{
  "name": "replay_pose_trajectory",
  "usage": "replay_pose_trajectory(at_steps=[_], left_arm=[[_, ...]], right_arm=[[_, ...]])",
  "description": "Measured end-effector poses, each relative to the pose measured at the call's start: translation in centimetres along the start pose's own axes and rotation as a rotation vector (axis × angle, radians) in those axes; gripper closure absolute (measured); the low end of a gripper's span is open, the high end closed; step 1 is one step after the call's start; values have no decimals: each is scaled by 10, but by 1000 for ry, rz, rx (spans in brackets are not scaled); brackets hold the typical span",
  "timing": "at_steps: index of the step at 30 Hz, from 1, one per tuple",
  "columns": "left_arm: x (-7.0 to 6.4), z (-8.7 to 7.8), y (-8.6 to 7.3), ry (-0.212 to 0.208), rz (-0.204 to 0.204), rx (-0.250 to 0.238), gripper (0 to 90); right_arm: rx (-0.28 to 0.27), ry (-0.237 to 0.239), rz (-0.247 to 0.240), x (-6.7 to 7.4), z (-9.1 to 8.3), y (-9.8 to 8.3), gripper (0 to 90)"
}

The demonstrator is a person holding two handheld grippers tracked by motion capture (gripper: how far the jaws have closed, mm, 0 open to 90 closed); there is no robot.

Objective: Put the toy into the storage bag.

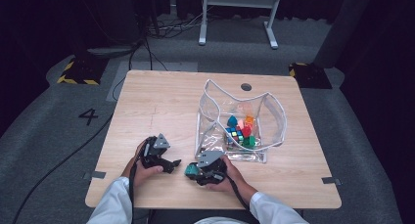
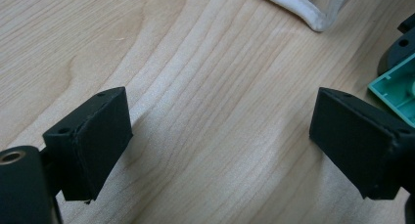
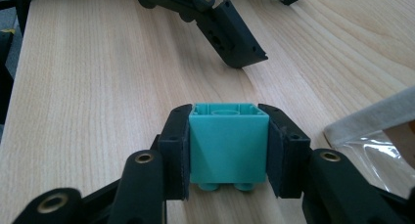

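My right gripper (image 3: 228,143) is shut on a teal toy brick (image 3: 228,141), gripped by its two sides with its hollow end facing away from me; the brick (image 1: 190,169) sits low over the table near the front edge. My left gripper (image 1: 172,164) stands open just left of it, nothing between its jaws (image 2: 220,145). A corner of the teal brick (image 2: 399,87) shows at the right edge of the left gripper view. A clear plastic pouch (image 1: 274,111) with white trim stands open behind the grippers, holding several coloured blocks (image 1: 241,131).
The wooden table (image 1: 161,101) has bare room on its left half and far side. A round hole (image 1: 246,86) lies near the far edge. The pouch's white rim (image 3: 372,114) lies close to my right gripper. Cables and a white frame stand on the floor beyond.
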State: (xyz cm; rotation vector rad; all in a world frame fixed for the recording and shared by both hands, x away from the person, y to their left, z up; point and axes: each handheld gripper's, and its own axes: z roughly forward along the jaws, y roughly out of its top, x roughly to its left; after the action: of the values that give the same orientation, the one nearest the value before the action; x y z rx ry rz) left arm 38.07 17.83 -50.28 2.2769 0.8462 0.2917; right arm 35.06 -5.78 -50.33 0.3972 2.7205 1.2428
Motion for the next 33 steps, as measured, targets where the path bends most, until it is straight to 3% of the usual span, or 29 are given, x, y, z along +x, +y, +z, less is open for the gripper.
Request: replay_pose_trajectory(at_steps=[5,9,13,15,16,18,21,22,24,25,27,28,33], left_arm=[[0,0,0,-8,1,-3,87],[0,-1,-1,-11,6,4,87],[0,-1,-1,-8,8,5,87],[-1,-1,-1,-8,3,5,87],[0,-1,-1,-11,4,6,87],[-1,-1,-1,-8,3,5,87],[-1,-1,-1,-11,3,5,87],[-1,-1,-1,-10,3,4,88],[-1,-1,-1,-11,3,6,87],[-1,-1,-1,-11,2,5,87],[-1,-1,-1,-9,2,4,87],[-1,-1,-1,-10,3,5,87],[-1,-1,-1,-9,2,4,87]], right_arm=[[-8,21,8,1,-7,-6,589],[-3,59,-32,-1,-17,-14,590],[-7,72,-34,-2,-28,-18,590],[-13,56,-38,-2,-34,-20,590],[-9,58,-62,-5,-38,-21,590],[-14,63,-30,-6,-46,-25,590],[2,71,-54,-10,-59,-31,591],[14,67,-66,-12,-65,-35,591],[3,53,-37,-13,-72,-40,591],[0,44,-45,-15,-76,-43,591],[14,34,-26,-16,-83,-47,591],[21,20,9,-18,-95,-55,591],[47,-27,-12,-26,-120,-71,590]])
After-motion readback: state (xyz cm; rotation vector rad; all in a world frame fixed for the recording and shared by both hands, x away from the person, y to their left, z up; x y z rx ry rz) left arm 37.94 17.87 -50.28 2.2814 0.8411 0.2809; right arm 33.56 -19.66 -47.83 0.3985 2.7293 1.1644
